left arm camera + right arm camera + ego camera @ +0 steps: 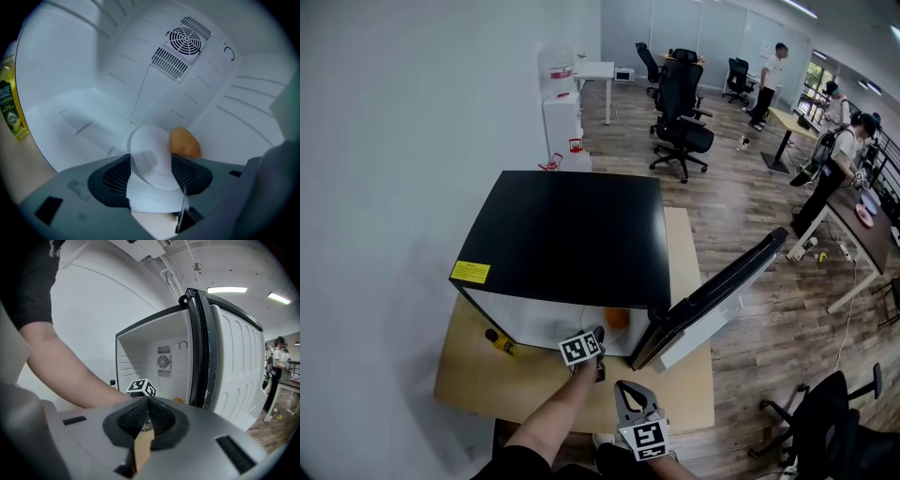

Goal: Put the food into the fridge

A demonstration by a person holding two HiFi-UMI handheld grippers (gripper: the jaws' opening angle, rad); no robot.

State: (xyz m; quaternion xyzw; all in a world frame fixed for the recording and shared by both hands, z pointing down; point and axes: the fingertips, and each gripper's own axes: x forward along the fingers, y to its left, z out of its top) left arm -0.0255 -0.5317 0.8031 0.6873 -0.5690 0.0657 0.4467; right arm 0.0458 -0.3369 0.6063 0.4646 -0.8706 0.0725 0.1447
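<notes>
The small black-topped fridge stands on a wooden table with its door swung open to the right. My left gripper reaches into the white interior. In the left gripper view a round white plate lies between the open jaws of that gripper, whose pads stand clear of it on both sides. An orange-brown piece of food sits at the plate's far right rim, and the food also shows from above. My right gripper is shut and empty, held back in front of the fridge.
A yellow bottle lies on the table left of the fridge opening. The fridge's back wall carries a fan grille. Office chairs, desks and several people fill the room behind. A white wall runs along the left.
</notes>
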